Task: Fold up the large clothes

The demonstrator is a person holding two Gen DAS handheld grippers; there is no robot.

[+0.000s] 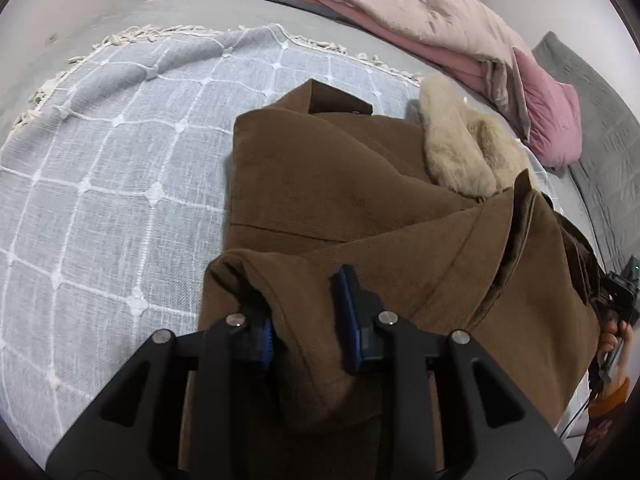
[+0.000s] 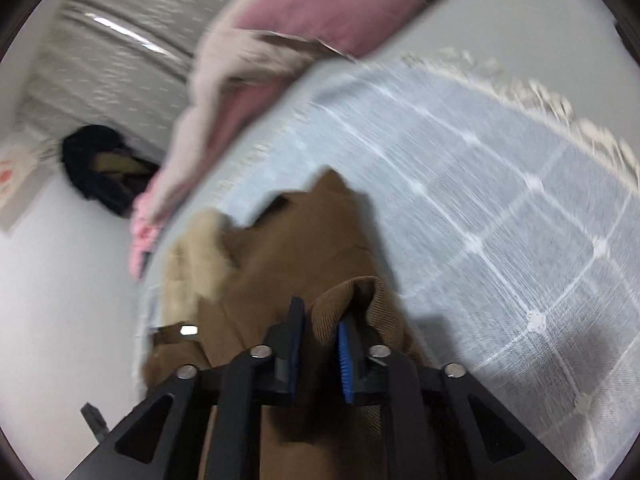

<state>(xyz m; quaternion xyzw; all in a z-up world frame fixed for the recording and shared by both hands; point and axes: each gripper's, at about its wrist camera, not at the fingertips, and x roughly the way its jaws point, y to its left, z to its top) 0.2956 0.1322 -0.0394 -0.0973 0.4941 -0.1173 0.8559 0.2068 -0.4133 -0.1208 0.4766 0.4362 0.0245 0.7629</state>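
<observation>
A brown coat with a cream fur collar lies partly folded on a pale blue checked throw. My left gripper sits over the coat's near folded edge. A thick fold of brown cloth lies between its blue pads, which stand apart and loose. In the right wrist view, which is blurred, my right gripper straddles a raised ridge of the coat. Its pads are slightly apart around the cloth. The fur collar lies to the left.
A pink and beige quilt is heaped along the bed's far side, beside a grey pillow. A person's hand shows at the right edge. Past the bed edge, a dark bundle lies on the pale floor.
</observation>
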